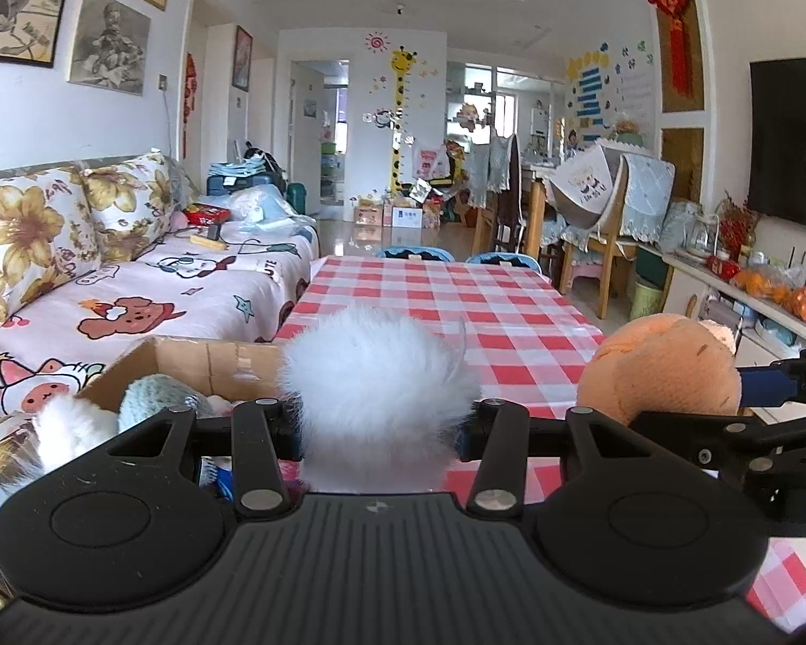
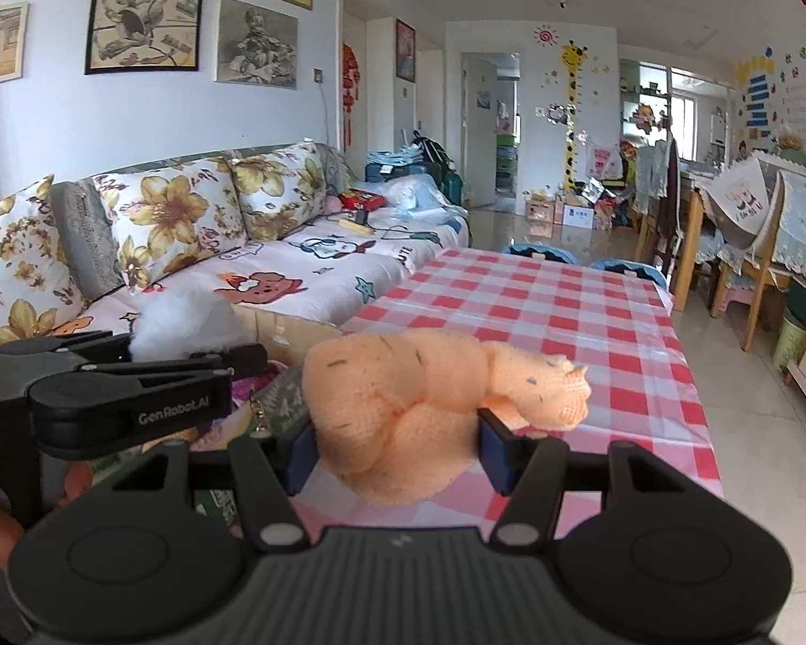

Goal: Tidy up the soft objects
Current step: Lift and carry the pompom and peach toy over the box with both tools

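Box [image 1: 209,363] at the table's left edge, by the sofa, already holding soft things: a white furry piece [image 1: 72,427] and a pale blue knit ball [image 1: 153,403], plus more below, too hidden to name. Part of the job judged done, then.

Left gripper [image 1: 381,424] up over the near edge of the table [image 1: 457,290], jaws pinching a white fluffy ball [image 1: 376,381] from both sides. Fluff bulging well past the pads. Box just to the left of it.

Right gripper [image 2: 397,446] beside it, also over the near edge, blue pads [image 2: 491,443] pressed into an orange knit toy [image 2: 430,403], the toy sagging a little between them and dotted with dark lint. Seen from the left view as a round orange mass at the right.

Two items in hand and not yet in the box, so probably near the end: no other loose soft thing visible on the red-and-white checked cloth. Cloth smooth and otherwise bare as far as the far edge, with two blue stools [image 1: 414,252] just past it.

Living room around: sofa [image 1: 134,290] with floral cushions and cartoon sheet along the left, framed prints above, giraffe height chart [image 1: 401,107] on the far wall, dining chairs and a dark TV [image 1: 790,140] on the right.
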The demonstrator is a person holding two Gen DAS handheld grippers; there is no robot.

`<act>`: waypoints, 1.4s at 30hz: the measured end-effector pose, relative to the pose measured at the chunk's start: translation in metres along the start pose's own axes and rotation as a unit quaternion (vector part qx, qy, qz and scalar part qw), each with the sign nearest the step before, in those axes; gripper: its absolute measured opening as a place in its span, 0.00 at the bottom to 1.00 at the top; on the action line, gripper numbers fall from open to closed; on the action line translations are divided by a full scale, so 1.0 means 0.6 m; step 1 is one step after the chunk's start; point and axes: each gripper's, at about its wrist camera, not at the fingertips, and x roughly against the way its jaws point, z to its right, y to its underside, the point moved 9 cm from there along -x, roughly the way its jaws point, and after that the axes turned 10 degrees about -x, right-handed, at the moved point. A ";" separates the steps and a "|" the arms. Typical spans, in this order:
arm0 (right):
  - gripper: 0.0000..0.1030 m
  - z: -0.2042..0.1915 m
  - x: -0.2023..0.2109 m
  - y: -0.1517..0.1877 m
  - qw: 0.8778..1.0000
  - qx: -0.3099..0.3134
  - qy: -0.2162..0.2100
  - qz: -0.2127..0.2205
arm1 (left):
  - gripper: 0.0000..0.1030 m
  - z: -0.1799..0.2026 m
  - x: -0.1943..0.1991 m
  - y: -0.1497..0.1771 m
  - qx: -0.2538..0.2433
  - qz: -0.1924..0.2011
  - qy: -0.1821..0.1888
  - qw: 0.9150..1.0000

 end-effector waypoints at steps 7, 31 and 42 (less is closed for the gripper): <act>0.58 -0.027 -0.012 -0.009 1.000 0.018 -0.011 0.001 | 0.55 -0.009 0.008 0.000 0.020 0.003 -0.016 1.000; 0.58 -0.163 -0.114 -0.047 0.994 0.077 -0.082 -0.004 | 0.55 -0.071 0.017 0.009 0.119 -0.024 -0.095 0.988; 0.58 -0.194 -0.193 -0.055 0.990 0.050 -0.131 -0.034 | 0.55 -0.021 0.024 0.030 0.133 -0.067 -0.050 0.988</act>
